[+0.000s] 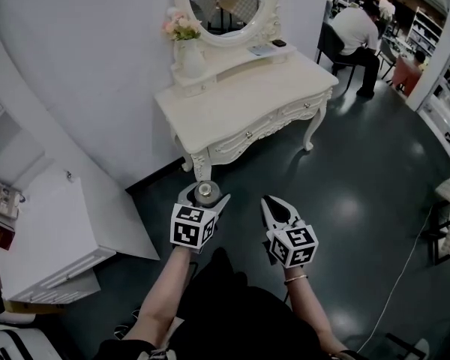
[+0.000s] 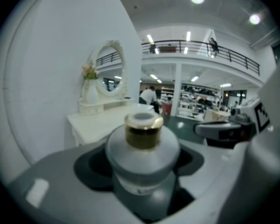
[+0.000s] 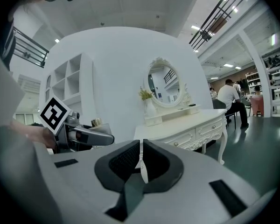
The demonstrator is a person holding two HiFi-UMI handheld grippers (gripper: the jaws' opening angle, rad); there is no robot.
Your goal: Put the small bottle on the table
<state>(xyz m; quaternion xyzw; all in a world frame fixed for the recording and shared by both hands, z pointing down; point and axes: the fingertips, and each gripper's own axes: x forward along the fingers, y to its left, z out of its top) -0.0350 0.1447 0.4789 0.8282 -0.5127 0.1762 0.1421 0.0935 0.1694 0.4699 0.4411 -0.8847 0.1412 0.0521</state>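
1. The left gripper (image 1: 204, 194) pinches a small round grey bottle with a gold cap (image 2: 142, 153). Its 2 jaws press on the bottle's body from either side, and the bottle stands upright, cap uppermost.
2. The bottle is in the air over the dark glossy floor (image 1: 360, 186), near the front corner of the table but not on it.
3. Just beside it, the right gripper (image 1: 268, 200) is held at about the same height. Its 2 dark pads are pressed together, with nothing between them.
4. To the left stands a low white cabinet (image 1: 52, 231) against the curved white wall.
5. Ahead is the cream ornate dressing table with carved legs (image 1: 240, 103). Its broad top is bare.
6. On the table's raised back shelf, a white vase (image 1: 189, 58) holds 1 bunch of pale pink flowers (image 1: 180, 27). It stands at the left of the oval white-framed mirror (image 1: 225, 6). A small dark object (image 1: 278, 43) lies on the shelf at the right.
7. Farther off, a person in a white shirt (image 1: 356, 28) sits facing away.
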